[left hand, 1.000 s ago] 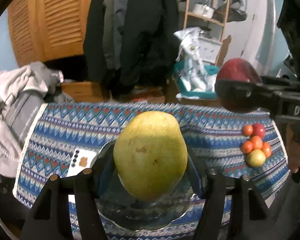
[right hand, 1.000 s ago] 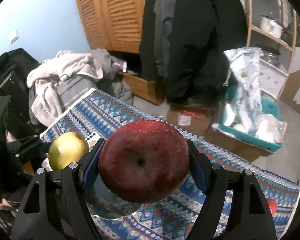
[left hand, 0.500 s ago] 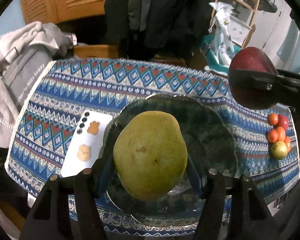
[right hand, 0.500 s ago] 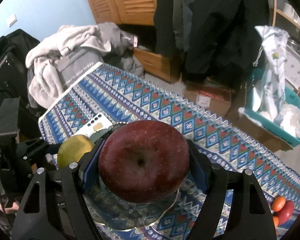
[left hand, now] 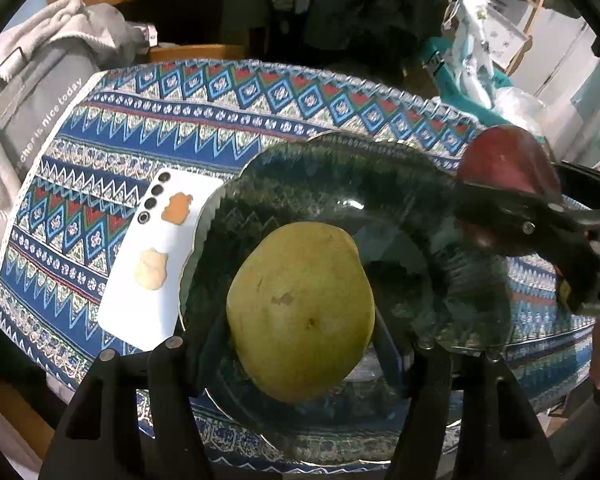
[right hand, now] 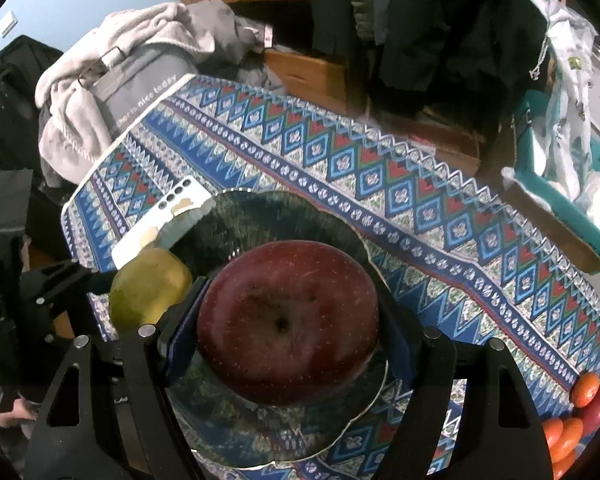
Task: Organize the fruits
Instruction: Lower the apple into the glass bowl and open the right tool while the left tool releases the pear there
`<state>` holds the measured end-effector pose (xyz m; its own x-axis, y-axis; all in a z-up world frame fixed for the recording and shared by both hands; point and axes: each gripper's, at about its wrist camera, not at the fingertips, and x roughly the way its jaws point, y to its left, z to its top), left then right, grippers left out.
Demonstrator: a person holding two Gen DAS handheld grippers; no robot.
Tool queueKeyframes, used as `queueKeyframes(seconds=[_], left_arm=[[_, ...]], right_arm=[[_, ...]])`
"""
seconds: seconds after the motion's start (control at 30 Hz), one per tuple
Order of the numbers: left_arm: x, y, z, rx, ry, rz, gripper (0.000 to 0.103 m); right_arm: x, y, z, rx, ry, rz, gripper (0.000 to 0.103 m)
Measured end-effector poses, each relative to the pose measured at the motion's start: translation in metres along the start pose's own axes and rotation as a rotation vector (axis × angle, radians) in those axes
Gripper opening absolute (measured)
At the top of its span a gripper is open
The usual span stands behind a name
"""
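Gripping a yellow-green mango (left hand: 300, 308) between its two dark fingers, the left gripper (left hand: 300, 344) hangs tilted downward over a dark glass plate (left hand: 340, 184) with a scalloped rim. The right gripper (right hand: 288, 332) is clamped on a big red apple (right hand: 288, 320), and it too hangs over the plate, toward its right side; in the left wrist view the apple (left hand: 504, 160) shows at the plate's right edge. The plate lies on a blue patterned tablecloth (right hand: 420, 184), and a white phone (left hand: 156, 256) lies face down just beside its left rim. Small orange and red fruits (right hand: 580, 412) lie in a cluster near the cloth's right edge, well apart from the plate.
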<state>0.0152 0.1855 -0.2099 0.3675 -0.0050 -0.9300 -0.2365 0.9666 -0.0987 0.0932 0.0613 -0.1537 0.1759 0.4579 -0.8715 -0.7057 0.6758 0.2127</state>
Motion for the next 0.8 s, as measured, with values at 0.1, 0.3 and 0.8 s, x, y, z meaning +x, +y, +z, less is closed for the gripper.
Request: queueKeyframes(seconds=[0.1,0.3,0.8], left_arm=[[0.008,0.0,-0.002,0.002,0.027,0.008,0.067],[0.023,-0.001,-0.007,0.011,0.088,0.043,0.067],[0.0,-0.006,-0.007,0.048,0.028,0.064,0.073]], right_arm=[[0.007,0.001,-0.003,-0.004,0.018,-0.001,0.077],[0.019,0.003,-0.009,-0.009,0.053,0.004,0.077],[0.042,0.002,-0.018,0.029,0.129,0.036,0.078]])
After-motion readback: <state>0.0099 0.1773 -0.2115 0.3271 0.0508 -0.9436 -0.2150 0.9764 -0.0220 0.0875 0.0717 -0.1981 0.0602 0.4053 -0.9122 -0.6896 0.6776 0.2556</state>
